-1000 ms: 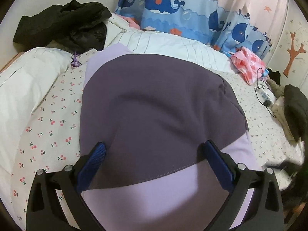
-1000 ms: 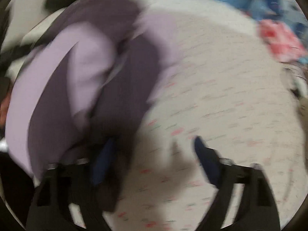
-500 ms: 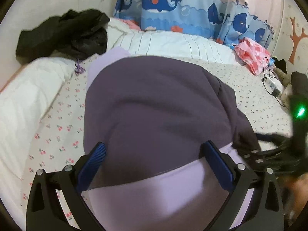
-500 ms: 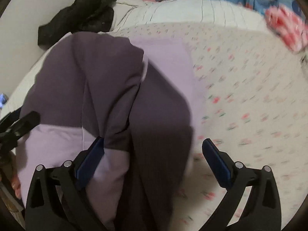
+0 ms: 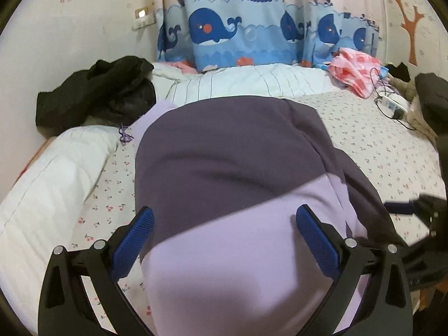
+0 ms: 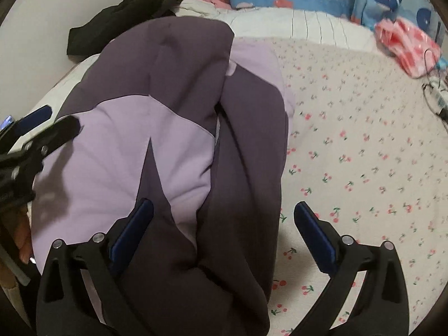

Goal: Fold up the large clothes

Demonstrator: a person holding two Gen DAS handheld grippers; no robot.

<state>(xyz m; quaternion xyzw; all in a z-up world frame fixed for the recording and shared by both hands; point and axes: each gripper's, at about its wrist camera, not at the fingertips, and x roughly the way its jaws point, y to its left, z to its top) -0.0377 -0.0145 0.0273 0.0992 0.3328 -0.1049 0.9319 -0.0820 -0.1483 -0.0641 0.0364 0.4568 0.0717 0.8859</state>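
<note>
A large garment in dark purple and light lilac [image 5: 224, 173] lies folded lengthwise on the cherry-print bed sheet [image 5: 378, 145]. My left gripper [image 5: 224, 224] is open above its near lilac end, jaws wide apart, holding nothing. In the right wrist view the same garment [image 6: 173, 128] lies left of centre, its dark folded-over side running toward me. My right gripper [image 6: 224, 218] is open over the garment's right edge, left finger above the cloth and right finger above bare sheet. The left gripper shows at the left edge of the right wrist view [image 6: 33, 134].
A black garment [image 5: 98, 92] lies heaped at the back left by the wall. A white striped duvet [image 5: 252, 81] and whale-print curtain [image 5: 240, 39] are behind. A pink cloth [image 5: 355, 67], a charger with cables [image 5: 394, 106] and dark clothes [image 5: 431, 92] lie at the right.
The right gripper has swung from over the bare sheet to the garment's right edge and steadied. The left gripper has pulled back and tilted up. Both stayed open.
</note>
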